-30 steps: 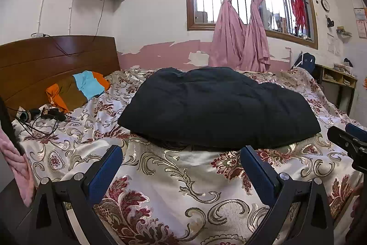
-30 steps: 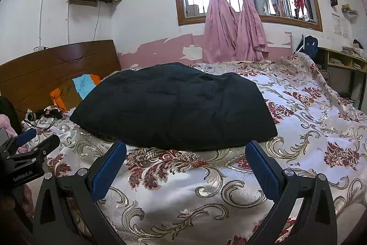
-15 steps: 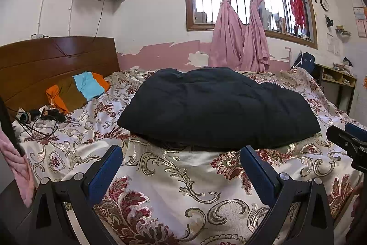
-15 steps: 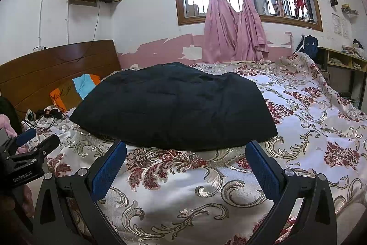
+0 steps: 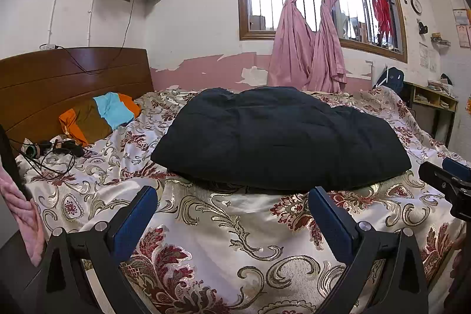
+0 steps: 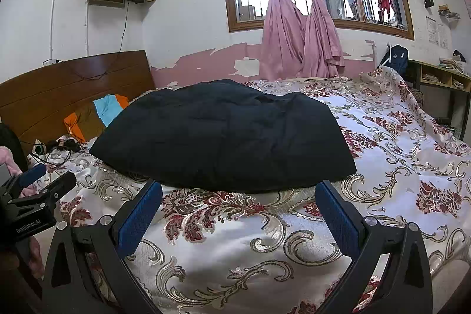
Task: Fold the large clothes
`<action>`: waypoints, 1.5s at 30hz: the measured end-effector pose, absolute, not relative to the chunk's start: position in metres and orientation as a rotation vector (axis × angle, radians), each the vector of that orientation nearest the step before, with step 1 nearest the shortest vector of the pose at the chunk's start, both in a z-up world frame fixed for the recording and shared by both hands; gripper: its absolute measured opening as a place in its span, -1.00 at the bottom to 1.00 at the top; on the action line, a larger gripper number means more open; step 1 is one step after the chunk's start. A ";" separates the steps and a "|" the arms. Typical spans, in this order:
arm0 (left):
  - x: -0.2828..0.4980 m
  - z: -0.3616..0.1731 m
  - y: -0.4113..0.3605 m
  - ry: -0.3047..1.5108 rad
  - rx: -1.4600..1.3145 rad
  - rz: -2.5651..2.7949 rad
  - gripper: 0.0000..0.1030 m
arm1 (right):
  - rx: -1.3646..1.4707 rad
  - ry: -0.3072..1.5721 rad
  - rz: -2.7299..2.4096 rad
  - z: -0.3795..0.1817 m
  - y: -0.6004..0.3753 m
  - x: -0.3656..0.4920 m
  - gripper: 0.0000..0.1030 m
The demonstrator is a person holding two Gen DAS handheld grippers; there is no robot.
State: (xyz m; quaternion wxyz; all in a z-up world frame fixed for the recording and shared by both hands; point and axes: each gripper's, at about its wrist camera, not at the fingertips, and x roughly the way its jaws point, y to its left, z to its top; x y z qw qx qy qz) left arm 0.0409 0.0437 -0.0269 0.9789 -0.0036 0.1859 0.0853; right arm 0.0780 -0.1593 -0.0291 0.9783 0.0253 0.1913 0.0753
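Note:
A large black garment (image 5: 279,137) lies folded in a thick, puffy rectangle on the floral bedspread (image 5: 223,228); it also shows in the right wrist view (image 6: 223,137). My left gripper (image 5: 232,205) is open and empty, hovering above the bedspread just short of the garment's near edge. My right gripper (image 6: 238,202) is open and empty, also just short of the near edge. The left gripper shows at the left edge of the right wrist view (image 6: 38,181), and the right gripper at the right edge of the left wrist view (image 5: 447,178).
An orange, brown and blue cloth (image 5: 100,116) lies against the wooden headboard (image 5: 67,84), with black cables (image 5: 50,155) beside it. Pink curtains (image 5: 306,28) hang at the window. A shelf unit (image 5: 432,99) stands at the far right.

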 end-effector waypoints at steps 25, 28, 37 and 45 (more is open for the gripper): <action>0.041 -0.026 0.044 0.377 -0.005 0.170 1.00 | 0.052 0.388 0.152 -0.030 -0.159 0.078 0.98; 0.041 -0.027 0.044 0.378 -0.005 0.170 1.00 | 0.053 0.390 0.153 -0.032 -0.158 0.078 0.98; 0.043 -0.029 0.046 0.389 0.004 0.168 1.00 | 0.053 0.391 0.153 -0.032 -0.157 0.078 0.98; 0.046 -0.033 0.045 0.404 0.029 0.200 1.00 | 0.055 0.394 0.153 -0.033 -0.157 0.078 0.98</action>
